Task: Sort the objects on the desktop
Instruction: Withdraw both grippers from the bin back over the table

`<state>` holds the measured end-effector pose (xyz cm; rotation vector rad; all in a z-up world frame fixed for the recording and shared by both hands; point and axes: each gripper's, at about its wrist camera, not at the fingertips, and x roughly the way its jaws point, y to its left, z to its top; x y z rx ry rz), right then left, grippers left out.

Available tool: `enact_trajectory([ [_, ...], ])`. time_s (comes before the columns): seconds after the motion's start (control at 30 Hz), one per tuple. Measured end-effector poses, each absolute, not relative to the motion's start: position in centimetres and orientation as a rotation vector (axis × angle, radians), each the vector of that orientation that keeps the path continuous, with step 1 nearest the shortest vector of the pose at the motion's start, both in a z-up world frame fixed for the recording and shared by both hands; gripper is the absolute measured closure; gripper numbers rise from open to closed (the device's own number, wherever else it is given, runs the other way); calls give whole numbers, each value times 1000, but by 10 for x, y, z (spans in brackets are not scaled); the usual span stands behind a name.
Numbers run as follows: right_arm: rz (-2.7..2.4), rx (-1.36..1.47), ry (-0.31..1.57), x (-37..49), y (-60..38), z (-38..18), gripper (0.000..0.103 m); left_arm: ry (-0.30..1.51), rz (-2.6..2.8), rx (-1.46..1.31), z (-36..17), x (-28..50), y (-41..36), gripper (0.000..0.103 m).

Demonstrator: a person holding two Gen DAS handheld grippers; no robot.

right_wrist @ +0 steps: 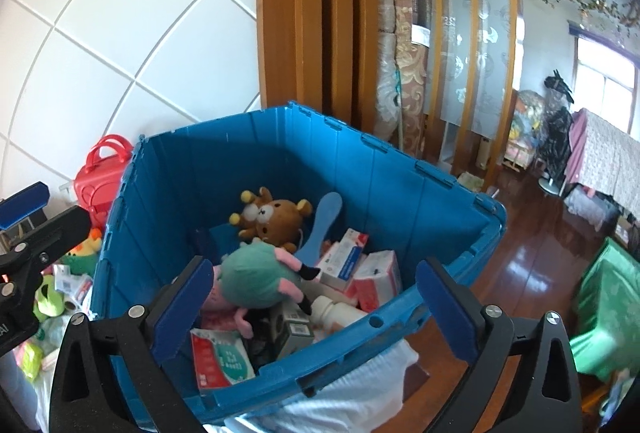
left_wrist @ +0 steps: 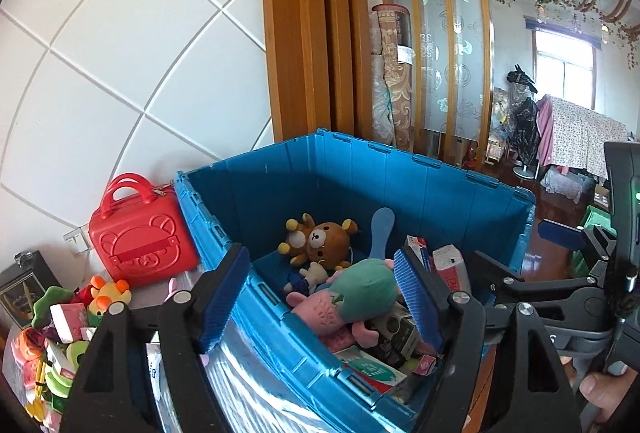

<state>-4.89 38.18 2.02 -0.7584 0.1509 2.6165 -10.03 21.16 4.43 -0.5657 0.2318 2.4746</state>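
Note:
A deep blue crate (left_wrist: 360, 169) stands in front of me, with its far wall (right_wrist: 280, 153) also in the right wrist view. In it lie a brown bear plush (left_wrist: 324, 239) (right_wrist: 276, 219), a teal and pink plush (left_wrist: 360, 293) (right_wrist: 252, 281), a blue paddle (right_wrist: 324, 229) and several small boxes (right_wrist: 344, 261). My left gripper (left_wrist: 320, 297) is open and straddles the crate's near left wall, with nothing pinched. Over the crate's near rim my right gripper (right_wrist: 316, 309) is wide open and holds nothing. A heap of small toys and boxes (left_wrist: 68, 317) lies left of the crate.
A red carry case (left_wrist: 136, 237) stands against the white tiled wall, left of the crate. Wooden pillars (left_wrist: 312, 33) rise behind the crate. To the right are glossy wooden floor (right_wrist: 520, 265) and a green bag (right_wrist: 604, 305). A hand (left_wrist: 608, 389) holds the other gripper.

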Motion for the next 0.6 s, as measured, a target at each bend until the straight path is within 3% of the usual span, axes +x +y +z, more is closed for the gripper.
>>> enact_trajectory([
  [0.6, 2849, -814, 87, -69, 291, 13, 0, 52, 2660, -803, -11, -120, 68, 28],
])
